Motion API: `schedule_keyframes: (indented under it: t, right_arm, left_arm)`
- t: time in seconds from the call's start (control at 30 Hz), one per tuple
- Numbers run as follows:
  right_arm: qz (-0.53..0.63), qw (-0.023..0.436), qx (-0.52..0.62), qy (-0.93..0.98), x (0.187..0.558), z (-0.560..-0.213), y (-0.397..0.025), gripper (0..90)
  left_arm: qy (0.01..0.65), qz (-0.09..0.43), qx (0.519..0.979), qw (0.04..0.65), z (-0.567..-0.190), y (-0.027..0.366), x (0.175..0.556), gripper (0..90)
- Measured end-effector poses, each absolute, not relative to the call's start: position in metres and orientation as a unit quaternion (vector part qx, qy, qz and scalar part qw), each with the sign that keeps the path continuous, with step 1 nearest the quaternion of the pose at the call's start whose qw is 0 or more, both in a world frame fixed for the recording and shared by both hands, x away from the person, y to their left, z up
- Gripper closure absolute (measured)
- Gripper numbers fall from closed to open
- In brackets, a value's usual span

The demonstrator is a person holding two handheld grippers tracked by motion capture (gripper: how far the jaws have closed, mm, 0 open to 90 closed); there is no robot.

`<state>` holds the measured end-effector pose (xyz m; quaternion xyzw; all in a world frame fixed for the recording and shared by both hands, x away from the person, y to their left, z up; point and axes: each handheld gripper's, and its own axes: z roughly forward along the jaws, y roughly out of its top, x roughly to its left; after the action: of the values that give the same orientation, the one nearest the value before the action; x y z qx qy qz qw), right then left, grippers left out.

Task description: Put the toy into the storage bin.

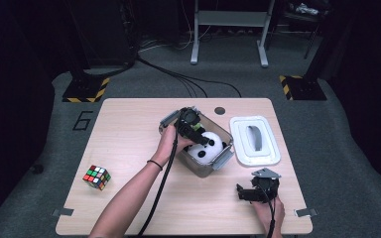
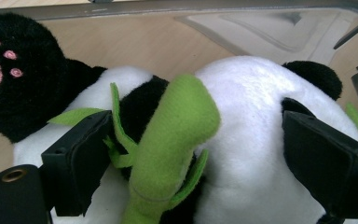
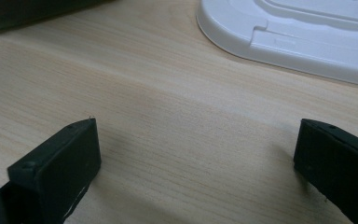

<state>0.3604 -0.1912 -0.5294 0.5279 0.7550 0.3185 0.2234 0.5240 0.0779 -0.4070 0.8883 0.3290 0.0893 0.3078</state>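
Two tongs are in your hands. Your left tongs [image 1: 197, 139] reach into the clear box [image 1: 217, 164] at the table's [image 1: 129, 129] centre, jaws spread wide on either side of the plush panda [image 2: 251, 107] lying inside, its green bamboo stalk [image 2: 177, 135] between them. Your right tongs [image 1: 243, 193] rest at five o'clock, jaws wide over bare wood, with the white lid [image 1: 254, 140] at three o'clock of the box.

The panda toy [image 2: 256, 121] is covered in soft, matt plush, white and black, with a green felt stalk [image 2: 172, 140] sewn on. The box [image 1: 217, 163] is made of clear, glossy plastic. The lid [image 3: 307, 32] is moulded in smooth white plastic with a slight sheen. The table [image 3: 168, 116] is surfaced in pale, matt wood grain. A glossy plastic finish is seen on the cube [image 1: 96, 177].
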Motion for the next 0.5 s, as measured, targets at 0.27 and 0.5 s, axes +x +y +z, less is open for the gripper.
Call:
schedule_keyframes:
  t: [0.27,0.5]
  right_arm:
    - [0.319,0.223,0.528,0.755,0.360,-0.529,-0.191,0.0]
    - [0.319,0.223,0.528,0.755,0.360,-0.529,-0.191,0.0]
  left_arm:
    - [0.319,0.099,0.888,0.317,-0.397,0.081,0.520,13.4]
    - [0.330,0.112,0.871,0.347,-0.379,0.100,0.516,11.5]
